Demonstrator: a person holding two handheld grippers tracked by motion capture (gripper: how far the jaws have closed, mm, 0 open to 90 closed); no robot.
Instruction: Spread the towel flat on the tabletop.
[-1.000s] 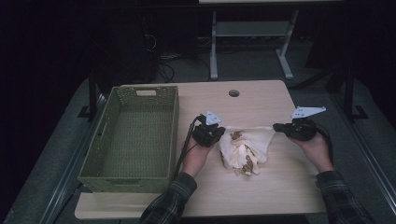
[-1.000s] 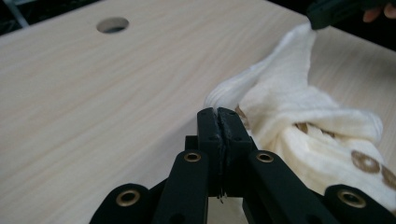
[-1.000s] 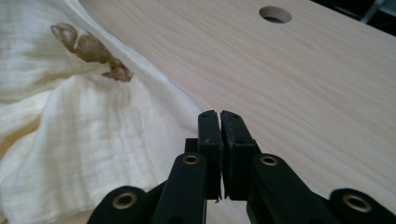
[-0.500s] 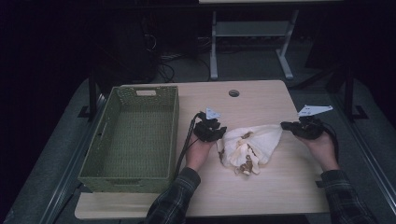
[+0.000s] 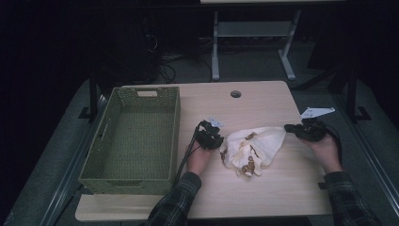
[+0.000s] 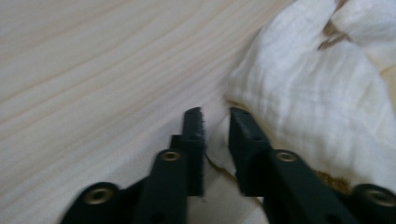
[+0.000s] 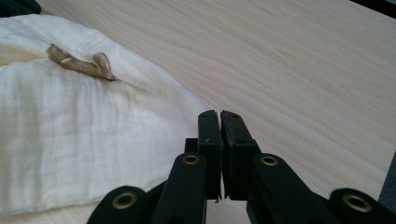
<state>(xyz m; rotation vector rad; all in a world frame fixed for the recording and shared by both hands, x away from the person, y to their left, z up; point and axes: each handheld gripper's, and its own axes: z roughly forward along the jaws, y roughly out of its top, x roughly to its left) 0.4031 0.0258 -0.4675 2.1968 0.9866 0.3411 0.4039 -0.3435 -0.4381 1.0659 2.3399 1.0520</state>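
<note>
while you're stretching the cloth (image 5: 254, 148), soft and light, your right gripper (image 7: 219, 122) is pinching what is probably its edge; your left gripper (image 6: 215, 122) is gaping slightly.

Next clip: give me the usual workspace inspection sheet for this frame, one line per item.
Surface: light wooden table, round grommet hole near the far edge.
Job's things: white cloth with brown markings, crumpled mid-table; green woven basket at left, empty.
Clutter: nothing seen.
Grippers: left gripper slightly open at the cloth's edge; right gripper closed on the cloth's corner.
Cables: black cable trails from the left gripper beside the basket.
Surroundings: dark room, white desk frame behind, cords on floor.
</note>
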